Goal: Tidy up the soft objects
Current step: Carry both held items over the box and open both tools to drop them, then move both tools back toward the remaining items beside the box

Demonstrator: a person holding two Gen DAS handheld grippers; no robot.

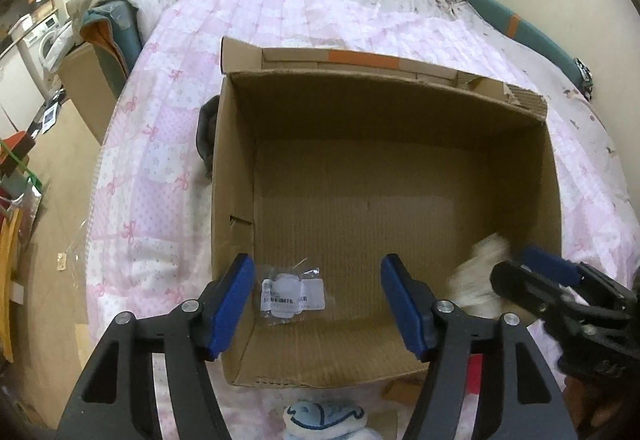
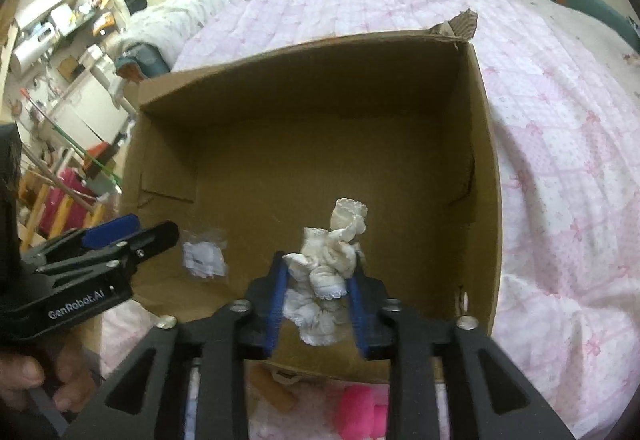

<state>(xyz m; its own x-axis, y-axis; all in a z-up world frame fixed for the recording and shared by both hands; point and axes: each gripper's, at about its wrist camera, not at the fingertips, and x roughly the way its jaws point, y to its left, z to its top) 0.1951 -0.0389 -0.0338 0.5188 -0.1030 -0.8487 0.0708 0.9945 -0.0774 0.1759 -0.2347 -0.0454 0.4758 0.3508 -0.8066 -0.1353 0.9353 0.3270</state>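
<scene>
An open cardboard box [image 1: 224, 168] [image 2: 486, 168] stands on a bed with a pink quilt. My right gripper [image 2: 318, 272] is shut on a white frilly soft toy [image 2: 332, 260] and holds it over the near right part of the box; the toy shows blurred in the left wrist view [image 1: 478, 276]. My left gripper [image 1: 316, 300] is open and empty over the near left edge of the box. A small clear plastic packet [image 1: 286, 294] [image 2: 204, 256] lies on the box floor.
A blue and white plush [image 1: 324, 418] lies on the quilt before the box. A pink plush [image 2: 360, 412] and a brown piece [image 2: 274, 388] lie near the box's front wall. A dark soft thing [image 1: 206, 136] sits by the box's left wall. Cluttered floor lies to the left.
</scene>
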